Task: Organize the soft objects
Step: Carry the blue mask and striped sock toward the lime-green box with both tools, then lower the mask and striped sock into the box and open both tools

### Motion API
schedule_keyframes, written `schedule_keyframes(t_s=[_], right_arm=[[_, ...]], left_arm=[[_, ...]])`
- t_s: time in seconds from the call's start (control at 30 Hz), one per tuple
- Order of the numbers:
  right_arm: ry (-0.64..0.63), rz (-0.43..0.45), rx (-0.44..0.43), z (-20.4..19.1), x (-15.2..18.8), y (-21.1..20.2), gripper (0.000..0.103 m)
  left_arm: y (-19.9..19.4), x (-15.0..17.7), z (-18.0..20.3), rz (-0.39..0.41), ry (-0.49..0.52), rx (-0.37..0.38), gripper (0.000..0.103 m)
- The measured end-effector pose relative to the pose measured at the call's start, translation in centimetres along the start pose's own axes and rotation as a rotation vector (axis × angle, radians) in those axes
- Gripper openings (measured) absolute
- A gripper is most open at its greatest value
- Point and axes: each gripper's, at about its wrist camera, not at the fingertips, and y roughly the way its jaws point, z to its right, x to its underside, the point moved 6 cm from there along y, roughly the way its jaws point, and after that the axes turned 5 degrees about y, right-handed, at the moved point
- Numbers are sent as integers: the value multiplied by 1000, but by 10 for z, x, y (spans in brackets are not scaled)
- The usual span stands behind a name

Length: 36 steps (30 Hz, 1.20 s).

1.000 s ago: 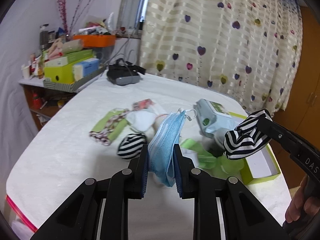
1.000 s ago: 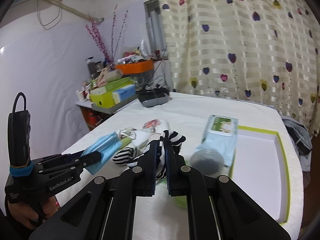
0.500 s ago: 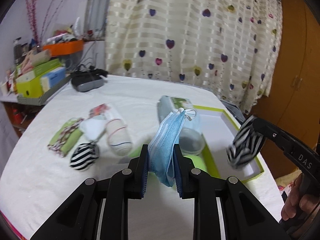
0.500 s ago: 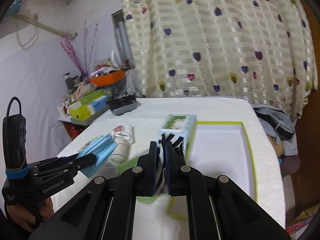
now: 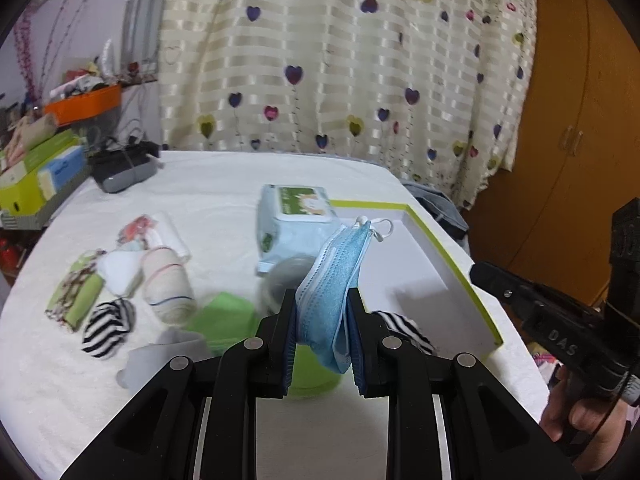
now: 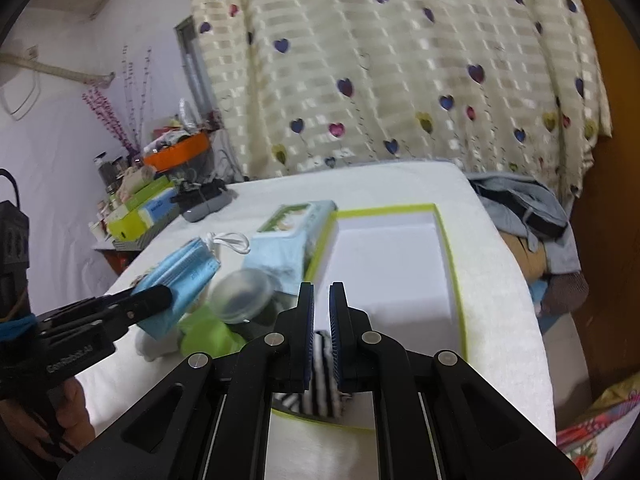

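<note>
The left gripper is clamped on a folded blue face mask, which stands up between its pads beside the near left corner of the white tray with a green rim on the white-covered table. The right gripper is closed tight on a black-and-white striped sock, which hangs at the tray's near edge. Left of the tray lie a wipes pack, a second striped sock, a rolled cream sock and green cloth.
</note>
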Motion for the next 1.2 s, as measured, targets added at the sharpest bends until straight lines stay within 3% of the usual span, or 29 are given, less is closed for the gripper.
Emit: schedule_keyframes(t_s=[0.33, 0.6, 0.73, 0.9, 0.97, 1.2], right_arm=[[63, 4, 66, 42, 3, -9, 8], [86, -13, 75, 63, 5, -4, 8], [92, -20, 78, 70, 5, -1, 8], [93, -21, 82, 72, 5, 1, 10], [91, -21, 83, 72, 5, 1, 17], [58, -31, 66, 56, 10, -2, 18]], left_arm=[[38, 5, 59, -72, 71, 109, 22], [74, 7, 88, -121, 114, 149, 22], [84, 6, 95, -125, 125, 180, 30], [80, 6, 92, -115, 111, 211, 43], [73, 6, 90, -104, 110, 220, 43], [43, 5, 80, -56, 108, 221, 44]])
